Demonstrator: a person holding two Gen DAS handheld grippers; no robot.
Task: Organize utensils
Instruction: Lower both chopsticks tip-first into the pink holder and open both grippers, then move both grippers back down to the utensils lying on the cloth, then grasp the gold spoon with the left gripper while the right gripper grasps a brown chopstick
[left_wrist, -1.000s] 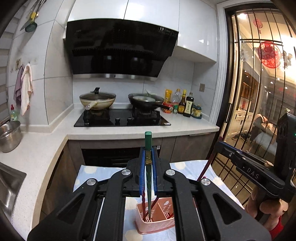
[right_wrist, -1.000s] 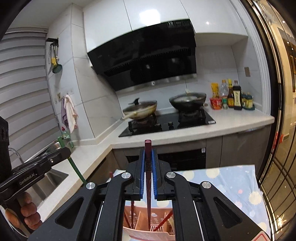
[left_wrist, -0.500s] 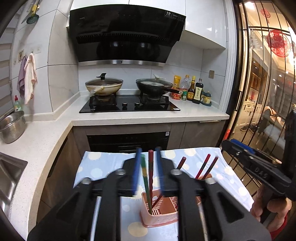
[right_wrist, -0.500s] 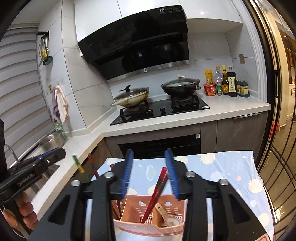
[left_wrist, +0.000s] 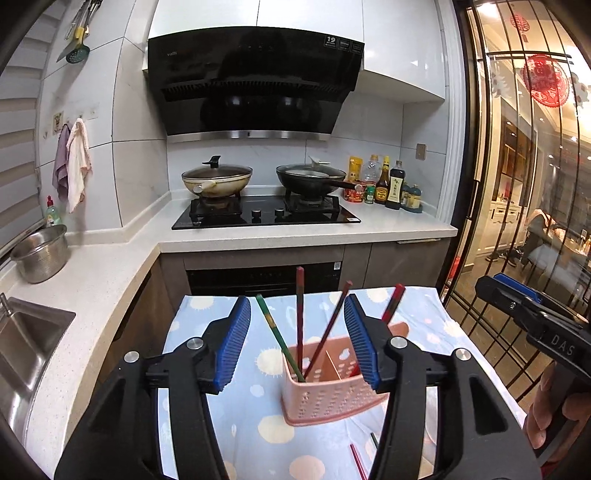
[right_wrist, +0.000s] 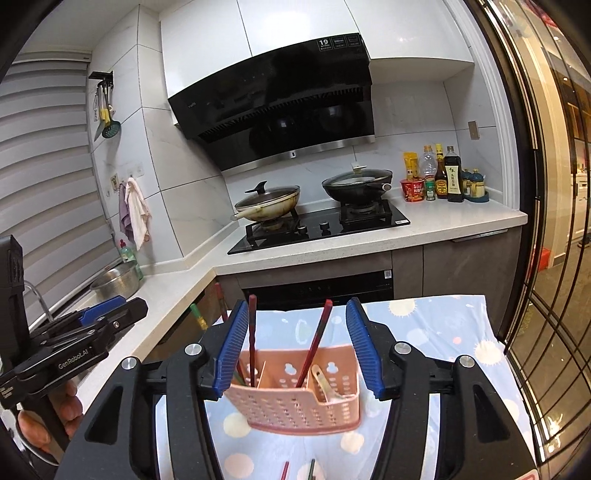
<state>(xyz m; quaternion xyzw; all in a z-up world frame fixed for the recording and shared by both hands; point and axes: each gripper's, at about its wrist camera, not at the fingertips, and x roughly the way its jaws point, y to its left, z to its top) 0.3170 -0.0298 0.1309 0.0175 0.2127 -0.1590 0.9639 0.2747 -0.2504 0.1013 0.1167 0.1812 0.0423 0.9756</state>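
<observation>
Pink plastic is what you are looking at between both sets of jaws: the perforated utensil caddy (left_wrist: 334, 391) is sitting on the blue spotted cloth (left_wrist: 243, 413), just ahead of your fingertips in each wrist view. Inside it, a green chopstick (left_wrist: 275, 334) is leaning toward your left pad, and dark red chopsticks (left_wrist: 299, 317) are standing or tilting in the compartments beyond it. From your right wrist, one red chopstick (right_wrist: 252, 332) is standing close to the left pad, another (right_wrist: 316, 341) is slanting through the middle of the gap, and a pale spoon (right_wrist: 323, 378) is lying in the compartment nearest the right pad.

Your left gripper (left_wrist: 297, 343) is standing about half open, its jaws having just been opening; the chopsticks are rising in the gap, but neither blue pad is pressing on them. Your right gripper (right_wrist: 297, 345) is showing the same: jaws just opened to roughly half their spread, chopsticks between them, nothing gripped.

Below your jaws, near the bottom edge, two loose chopsticks (left_wrist: 364, 448) are lying on the cloth in front of the caddy.

Off to the right of your left jaws, your other hand (left_wrist: 554, 410) is wrapping its handle. Beyond the cloth, the white counter (left_wrist: 295, 232) is carrying a black hob (left_wrist: 266, 216) with two lidded pans (left_wrist: 218, 181).
</observation>
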